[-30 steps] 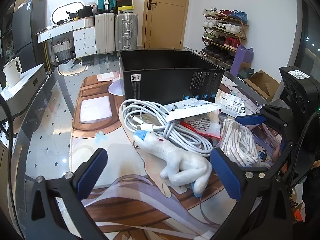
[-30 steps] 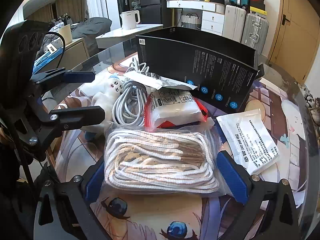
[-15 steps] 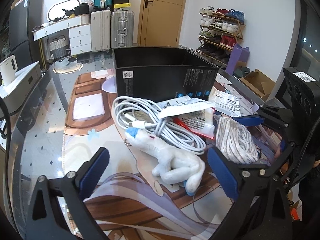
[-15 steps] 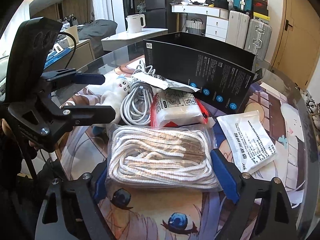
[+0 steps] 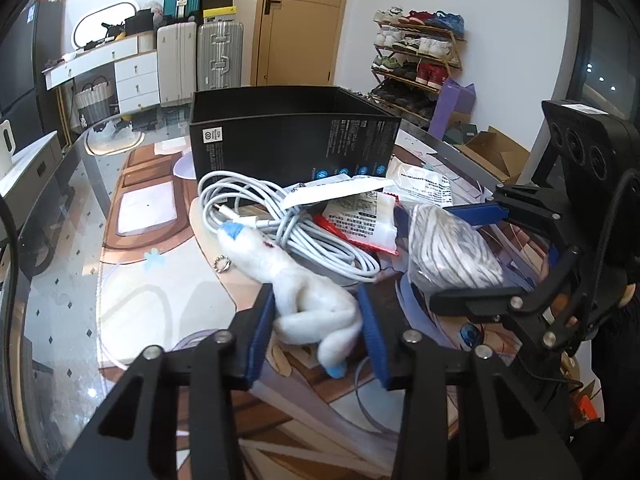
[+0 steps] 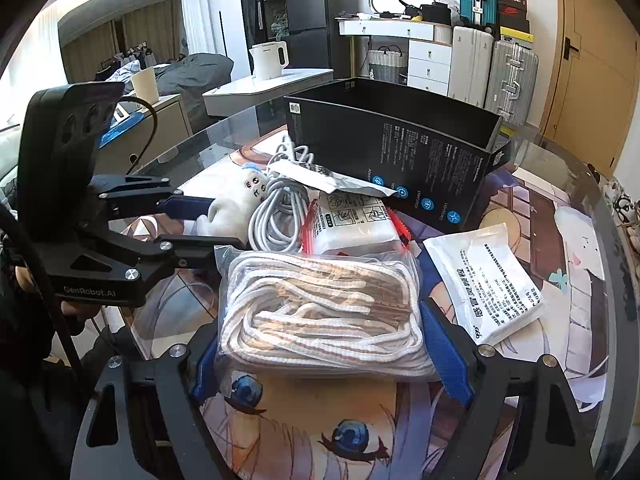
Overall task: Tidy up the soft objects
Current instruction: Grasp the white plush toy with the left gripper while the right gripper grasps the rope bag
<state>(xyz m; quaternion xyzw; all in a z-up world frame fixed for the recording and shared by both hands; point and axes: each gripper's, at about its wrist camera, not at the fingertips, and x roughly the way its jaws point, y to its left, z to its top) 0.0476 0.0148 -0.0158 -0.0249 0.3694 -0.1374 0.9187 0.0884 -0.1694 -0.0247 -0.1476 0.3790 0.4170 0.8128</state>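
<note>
Box (image 5: 296, 136) sits open-topped at the back of the counter (image 5: 80, 280), nothing visibly in it; the soft stuff lies in front of it.

Rope bag (image 6: 320, 316): right gripper (image 6: 324, 364) straddles it. Jaws have just been closing a bit, now against both ends of the bag, which bulges slightly between them. Looks like contact, and a wide grip. Bag's underside isn't visible, so can't tell if it's off the counter.

Plush (image 5: 304, 300): the big change. Left gripper (image 5: 316, 332) was wide open around it a second ago; jaws have just been closing hard and now pinch the hind end between the blue pads. Head rests on the cable (image 5: 280, 236), keyring (image 5: 222, 264) beside it.

Read: both grasps look made, nothing boxed yet. Next is lift and carry to the box. Risk: plush head may drag the cable along.
</note>
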